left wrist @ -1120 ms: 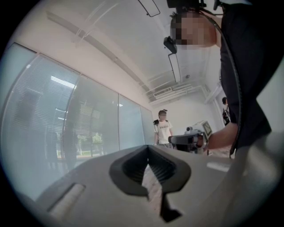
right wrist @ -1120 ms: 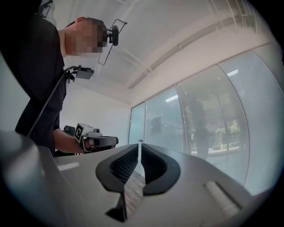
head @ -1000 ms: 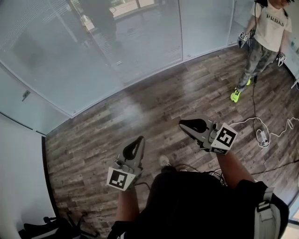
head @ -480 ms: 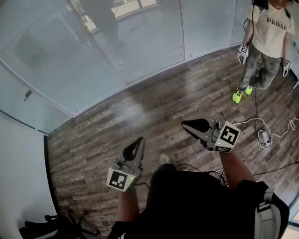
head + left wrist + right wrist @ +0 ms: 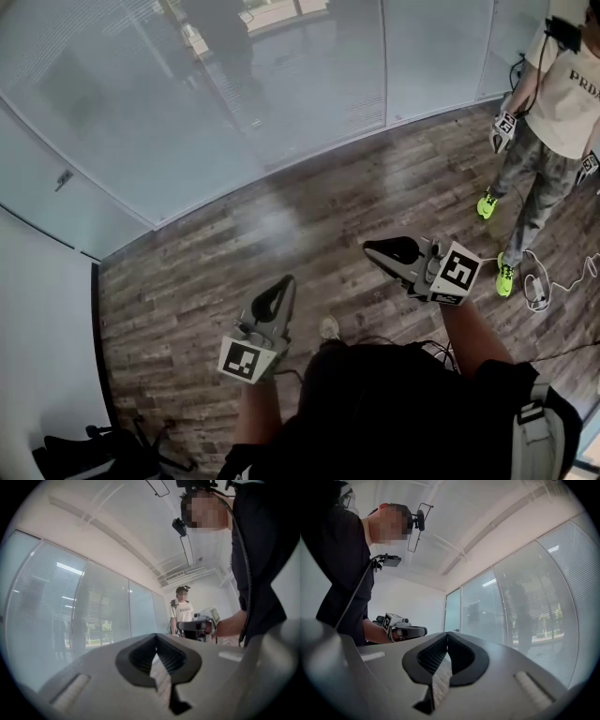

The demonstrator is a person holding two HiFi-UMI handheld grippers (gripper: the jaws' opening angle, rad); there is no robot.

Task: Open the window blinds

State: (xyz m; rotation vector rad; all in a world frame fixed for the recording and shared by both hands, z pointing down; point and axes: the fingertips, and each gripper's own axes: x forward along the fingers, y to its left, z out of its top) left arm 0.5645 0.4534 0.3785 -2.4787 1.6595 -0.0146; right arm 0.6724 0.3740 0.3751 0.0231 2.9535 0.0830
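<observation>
The window blinds (image 5: pixel 281 75) hang lowered behind the glass wall panels at the top of the head view, their slats turned nearly flat. They also show in the left gripper view, where the blinds (image 5: pixel 51 606) are on the left, and in the right gripper view, where the blinds (image 5: pixel 543 597) are on the right. My left gripper (image 5: pixel 283 284) is shut and empty, held level over the wood floor, well short of the glass. My right gripper (image 5: pixel 371 249) is likewise shut with nothing in it. The tips of the left gripper (image 5: pixel 156 636) and of the right gripper (image 5: pixel 447 633) meet.
Another person (image 5: pixel 562 103) with grippers in both hands stands at the right, near the glass. A white cable (image 5: pixel 548 286) lies on the wooden floor (image 5: pixel 187 281) beside that person's feet. A white wall (image 5: pixel 37 366) closes the left, with black gear (image 5: pixel 84 455) at its foot.
The head view has shifted, so the glass wall now sits a little further right and lower. The other person has stepped nearer and to the right. Both grippers have stayed shut and side by side.
</observation>
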